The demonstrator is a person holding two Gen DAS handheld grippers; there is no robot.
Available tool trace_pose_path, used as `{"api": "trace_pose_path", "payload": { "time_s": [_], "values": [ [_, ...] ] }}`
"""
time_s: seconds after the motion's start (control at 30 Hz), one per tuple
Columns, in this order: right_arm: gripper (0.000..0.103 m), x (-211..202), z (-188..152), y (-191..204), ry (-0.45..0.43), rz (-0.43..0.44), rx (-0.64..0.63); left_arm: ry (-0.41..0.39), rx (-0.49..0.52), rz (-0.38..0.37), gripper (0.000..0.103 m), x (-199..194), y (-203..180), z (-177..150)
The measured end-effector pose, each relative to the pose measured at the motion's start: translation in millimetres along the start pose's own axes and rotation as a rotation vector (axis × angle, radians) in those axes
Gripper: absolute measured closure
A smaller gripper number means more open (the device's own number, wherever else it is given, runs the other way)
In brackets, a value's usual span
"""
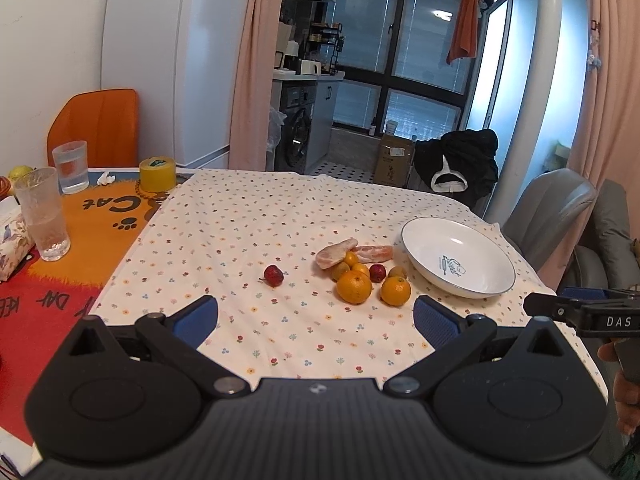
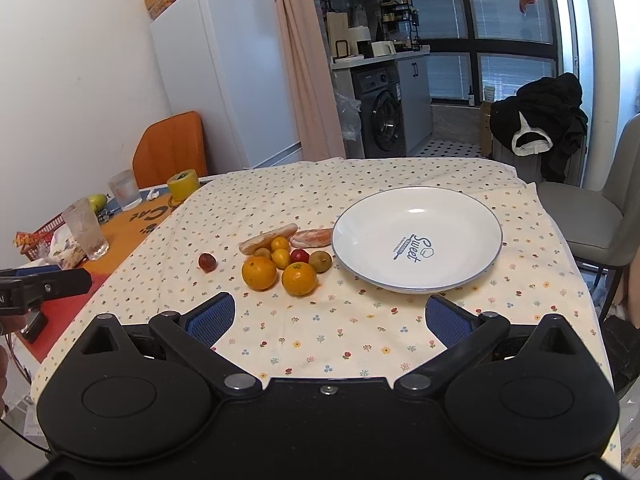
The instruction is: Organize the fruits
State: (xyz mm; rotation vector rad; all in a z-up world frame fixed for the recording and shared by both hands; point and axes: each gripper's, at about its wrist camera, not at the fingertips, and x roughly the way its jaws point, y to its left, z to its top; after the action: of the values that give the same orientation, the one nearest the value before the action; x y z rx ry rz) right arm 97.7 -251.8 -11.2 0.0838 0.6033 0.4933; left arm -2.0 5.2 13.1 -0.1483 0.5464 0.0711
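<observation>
left gripper (image 1: 316, 316): jaws spread wide over the near part of the floral tablecloth (image 1: 240, 232), nothing between the blue pads; in the right wrist view only its tip shows at the left edge, the rest cut off.
right gripper (image 2: 330, 318): also wide apart and empty, above the cloth in front of the plate; in the left wrist view it enters at the right edge, body cut off, with part of a hand (image 1: 624, 392) behind it.
fruit cluster: two oranges (image 2: 259, 273) nearest, side by side, just left of the white plate (image 2: 460, 216); behind them small yellow fruits (image 2: 281, 258), a red fruit (image 2: 299, 256) and a brownish-green one (image 2: 321, 261) — packed close, some partly hidden.
peeled segments (image 2: 268, 238): two pale pink pieces at the back of the cluster, kind hard to tell.
lone red fruit (image 2: 207, 261): apart, left of the cluster.
plate: holds no fruit, "sweet" printed inside.
far left — two glasses (image 1: 44, 216) and a yellow tape roll (image 1: 157, 174) on an orange mat.
</observation>
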Motion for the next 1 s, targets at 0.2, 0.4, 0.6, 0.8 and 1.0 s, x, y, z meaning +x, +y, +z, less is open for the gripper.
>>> {"api": "trace_pose_path", "payload": {
  "time_s": [0.2,0.4,0.6,0.8,1.0],
  "values": [
    [0.000,8,1,-1,0.008,0.012,0.002,-0.008,-0.005,0.015,0.000,6,3,1],
    [0.000,21,1,2,0.028,0.021,-0.018,-0.001,-0.023,0.030,0.000,18,12,-1],
    [0.000,34,1,2,0.038,0.046,-0.023,-0.002,-0.015,0.031,0.000,31,17,0],
    [0.000,51,2,6,0.061,0.095,-0.027,0.001,-0.019,0.020,0.001,46,23,0],
    [0.001,66,4,5,0.059,0.130,-0.010,0.006,-0.023,0.017,0.003,62,29,0]
  ]
}}
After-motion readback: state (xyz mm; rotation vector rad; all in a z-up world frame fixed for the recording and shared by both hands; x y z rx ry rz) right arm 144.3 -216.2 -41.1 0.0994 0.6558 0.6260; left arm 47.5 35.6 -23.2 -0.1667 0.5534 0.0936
